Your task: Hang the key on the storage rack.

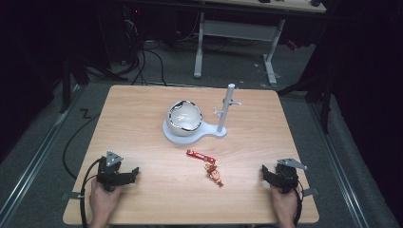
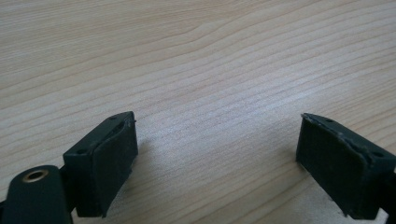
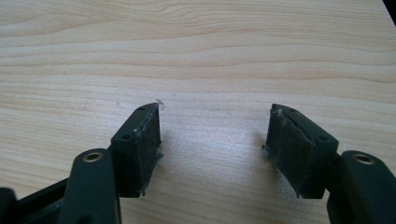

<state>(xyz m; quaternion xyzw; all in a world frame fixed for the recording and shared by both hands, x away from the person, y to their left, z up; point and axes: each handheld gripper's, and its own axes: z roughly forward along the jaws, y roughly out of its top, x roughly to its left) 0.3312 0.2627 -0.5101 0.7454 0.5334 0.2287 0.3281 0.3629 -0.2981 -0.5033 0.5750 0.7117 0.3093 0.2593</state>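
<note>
We hold our left gripper (image 1: 134,172) and right gripper (image 1: 264,172) wide apart, gripping nothing. Between them, a bit ahead, lies the toy figure keychain (image 1: 207,166).

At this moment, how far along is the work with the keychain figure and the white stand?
Nothing looks done yet. The keychain figure lies loose on the table, apart from the white stand with its pegs and the bowl on its base. Nothing is in hand: the left gripper and right gripper rest near the table's front edge, jaws open over bare wood. Picking up and placing both seem to remain.
</note>
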